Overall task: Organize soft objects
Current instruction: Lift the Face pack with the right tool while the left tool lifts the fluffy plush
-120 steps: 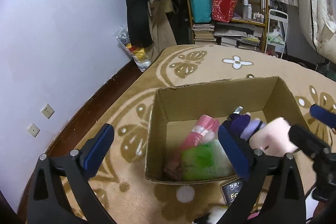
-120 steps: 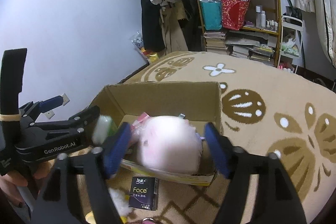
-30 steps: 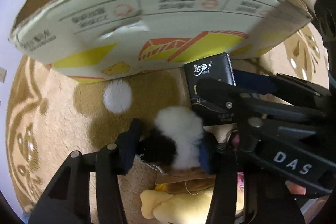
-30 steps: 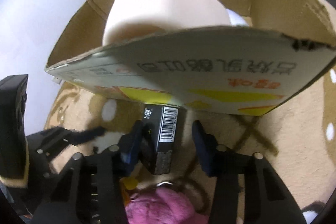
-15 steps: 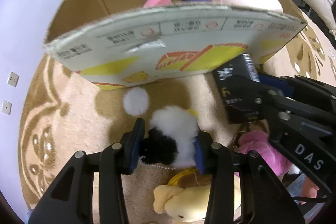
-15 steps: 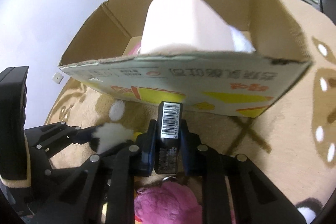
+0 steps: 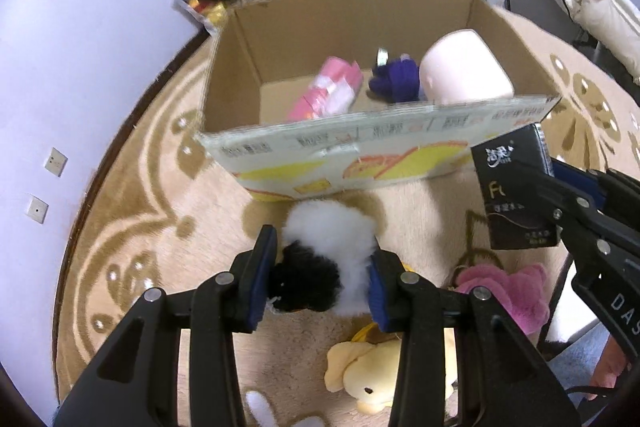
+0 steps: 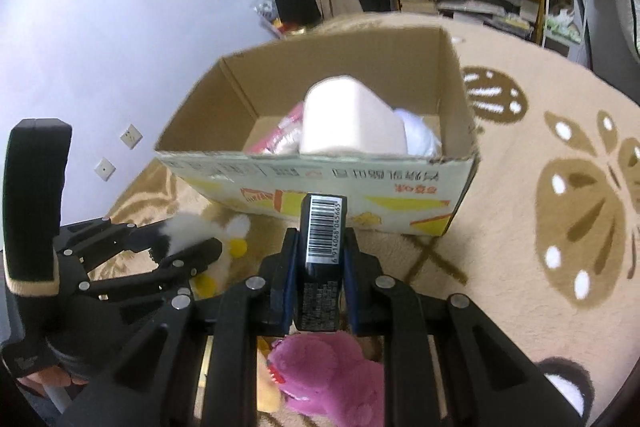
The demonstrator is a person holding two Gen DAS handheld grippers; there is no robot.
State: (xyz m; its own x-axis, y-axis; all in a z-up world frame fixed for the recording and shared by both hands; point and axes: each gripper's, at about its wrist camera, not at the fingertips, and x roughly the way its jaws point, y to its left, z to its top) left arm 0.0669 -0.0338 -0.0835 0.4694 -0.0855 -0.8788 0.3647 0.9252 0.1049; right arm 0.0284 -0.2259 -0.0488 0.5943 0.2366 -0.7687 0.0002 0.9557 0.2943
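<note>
Cardboard forms the open box [image 7: 236, 75] sitting on a beige patterned rug [image 7: 152, 211], and its near wall hides the lower part of everything inside. Visible above that wall are a pale pink cylindrical cushion [image 7: 464, 75] at the right, a dark purple bundle [image 7: 394, 83] beside it, and a pink-and-white wrapped item [image 7: 328, 95] toward the middle. From the right wrist view a white soft thing [image 8: 418, 135] shows behind the cushion; what it is cannot be made out.

Near the box, the left gripper [image 7: 322, 269] is closed around a fluffy black-and-white plush [image 7: 320, 251], its pads pressing both sides. The right gripper [image 8: 320, 263] is clamped on a black tissue pack [image 8: 322, 239], held upright with the barcode facing the camera, just in front of the box's near wall.

On the rug nearer the camera lie a magenta plush [image 8: 328, 375] and a yellow plush [image 7: 368, 371], both partly covered by the gripper frames. White fabric [image 7: 264, 407] is cut off at the bottom edge.
</note>
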